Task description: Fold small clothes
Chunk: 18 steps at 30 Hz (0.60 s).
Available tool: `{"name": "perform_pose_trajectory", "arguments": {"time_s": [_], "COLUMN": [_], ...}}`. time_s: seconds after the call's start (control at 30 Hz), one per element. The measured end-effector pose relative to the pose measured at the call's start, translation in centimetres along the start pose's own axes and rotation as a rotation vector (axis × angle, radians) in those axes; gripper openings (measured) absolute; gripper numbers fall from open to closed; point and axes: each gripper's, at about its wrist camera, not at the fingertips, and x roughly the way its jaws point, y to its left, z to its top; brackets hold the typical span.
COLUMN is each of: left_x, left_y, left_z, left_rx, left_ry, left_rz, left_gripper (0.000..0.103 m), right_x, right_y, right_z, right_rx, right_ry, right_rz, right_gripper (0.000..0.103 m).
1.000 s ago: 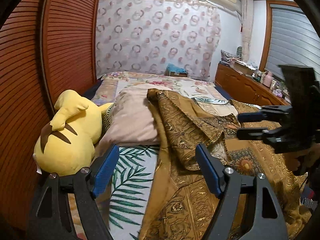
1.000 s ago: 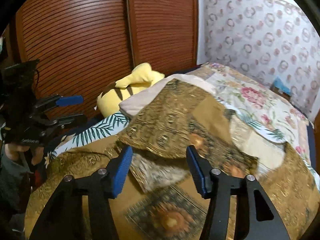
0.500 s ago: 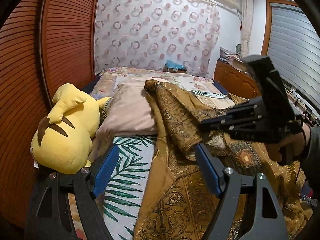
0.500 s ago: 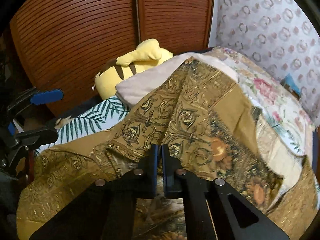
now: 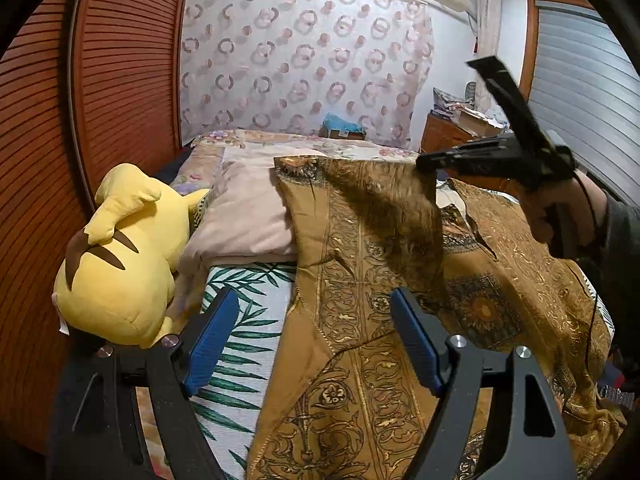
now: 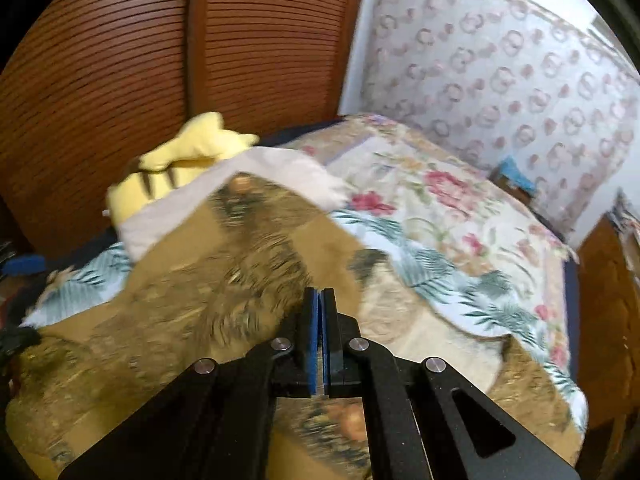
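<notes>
A golden-brown patterned garment [image 5: 352, 344] lies spread across the bed. My right gripper [image 5: 420, 165] is shut on one edge of it and holds that flap up, so the cloth hangs blurred below the tips. In the right wrist view the right gripper [image 6: 319, 294] shows its blue pads pressed together, with the blurred garment [image 6: 224, 280] trailing to their left. My left gripper [image 5: 313, 300] hovers open over the near part of the garment, with nothing between its fingers. A person's hand [image 5: 560, 208] grips the right tool.
A yellow plush toy [image 5: 116, 264] and a pink pillow [image 5: 248, 216] lie at the left, against slatted wooden doors [image 5: 120, 80]. A floral bedspread [image 6: 440, 216] covers the far bed. A wooden dresser [image 5: 444, 136] with clutter stands at the back right.
My right gripper has shut on the garment's folded edge and lifted it up and away toward the far side. The left gripper has stayed put and open.
</notes>
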Motion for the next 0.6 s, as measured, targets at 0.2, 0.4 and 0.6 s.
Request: {"name": "perform_pose_trajectory", "arguments": {"time_s": [0.2, 0.4, 0.6], "left_x": [0.2, 0.2, 0.3], "left_y": [-0.8, -2.4, -4.3], "left_z": [0.2, 0.7, 1.5], "left_rx": [0.014, 0.033, 0.061], "left_ry": [0.007, -0.001, -0.008], "left_rz": [-0.015, -0.032, -0.046], "left_gripper": [0.079, 0.079, 0.079], "right_x": [-0.1, -3.7, -9.1], "right_y": [-0.7, -1.2, -1.6], "right_z": [0.2, -1.7, -4.4], "right_rx": [0.090, 0.141, 0.172], "right_ry": [-0.003, -0.072, -0.159], "right_rz": [0.006, 0.034, 0.012], "right_gripper": [0.033, 0.051, 0.052]}}
